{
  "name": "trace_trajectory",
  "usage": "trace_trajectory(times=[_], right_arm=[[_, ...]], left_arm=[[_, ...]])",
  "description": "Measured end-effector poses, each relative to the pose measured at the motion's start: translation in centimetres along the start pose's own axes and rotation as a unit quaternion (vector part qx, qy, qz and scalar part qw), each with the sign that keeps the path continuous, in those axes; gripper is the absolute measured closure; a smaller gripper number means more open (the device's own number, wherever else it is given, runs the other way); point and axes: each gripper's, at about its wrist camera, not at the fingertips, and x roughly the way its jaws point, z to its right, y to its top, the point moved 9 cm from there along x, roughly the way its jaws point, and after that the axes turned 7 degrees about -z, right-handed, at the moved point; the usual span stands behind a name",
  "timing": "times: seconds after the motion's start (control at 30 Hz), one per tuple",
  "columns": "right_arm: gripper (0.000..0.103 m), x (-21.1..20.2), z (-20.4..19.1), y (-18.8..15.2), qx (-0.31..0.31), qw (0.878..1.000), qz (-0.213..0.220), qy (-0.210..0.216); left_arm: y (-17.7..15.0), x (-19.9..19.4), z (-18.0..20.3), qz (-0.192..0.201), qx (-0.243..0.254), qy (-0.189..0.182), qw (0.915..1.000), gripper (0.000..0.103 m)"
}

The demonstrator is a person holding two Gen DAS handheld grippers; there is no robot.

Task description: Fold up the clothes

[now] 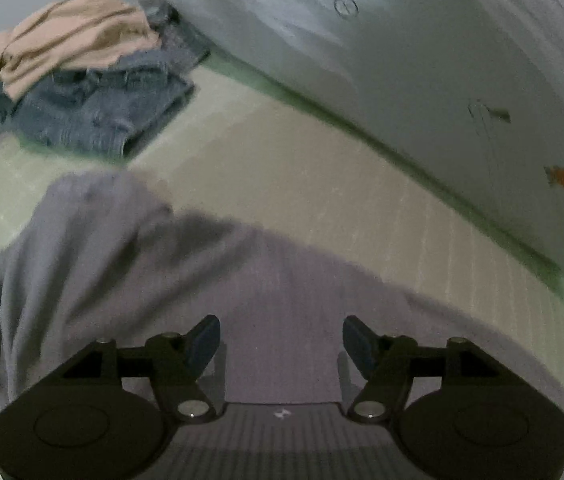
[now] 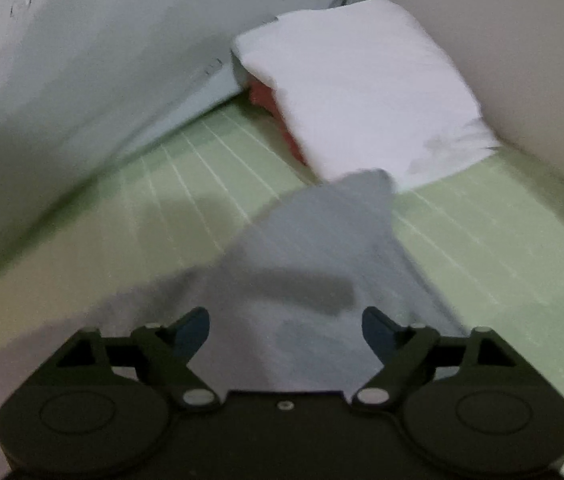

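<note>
The left claw [image 1: 280, 344] is matte black, built of two round, disc-like housings at the lower corners, each marked with a faint circular outline. From each housing angular linkage arms cross inward, pinned by silver round-headed screws at the joints. The fingers [image 1: 204, 340] end in dark blue, wedge-shaped pads. A small silver mark sits on the ribbed central body. The right claw [image 2: 285, 334] has the same black housings, silver pivot screws and blue-tipped fingers [image 2: 192, 330], with one small screw in the middle.
</note>
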Motion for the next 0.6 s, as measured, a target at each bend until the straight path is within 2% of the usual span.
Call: trace_trajectory(times=[0.13, 0.23, 0.37, 0.47, 0.53, 0.57, 0.6], right_arm=[[0.018, -0.1, 3.8, -0.1, -0.007, 0.999, 0.001, -0.037], [0.017, 0.8, 6.1, 0.3, -0.016, 0.999, -0.006, -0.05], [0.019, 2.3, 7.2, -0.1, -0.025, 0.999, -0.036, -0.024], [0.027, 2.7, 6.6, -0.7, -0.056, 0.998, -0.041, -0.009], [0.049, 2.3, 6.0, -0.9, -0.082, 0.996, -0.035, 0.005], [0.055, 2.1, 5.7, -1.0, -0.098, 0.995, -0.033, 0.013], [0.077, 1.9, 5.1, -1.1, -0.124, 0.991, -0.033, 0.026]], left_arm=[[-2.6, -1.7, 1.2, 0.001, 0.033, 0.008, 0.9994, 0.034], [-4.4, -2.9, 2.1, 0.002, 0.038, 0.014, 0.9992, 0.034], [-6.7, -4.3, 2.9, 0.005, 0.034, 0.02, 0.9992, 0.034], [-8.1, -5.2, 3.0, 0.01, 0.027, 0.027, 0.9992, 0.034], [-9.0, -5.7, 3.1, 0.013, 0.021, 0.031, 0.9992, 0.034], [-9.5, -5.9, 3.1, 0.013, 0.017, 0.032, 0.9992, 0.034], [-9.9, -6.0, 3.0, 0.012, 0.014, 0.034, 0.9992, 0.034]])
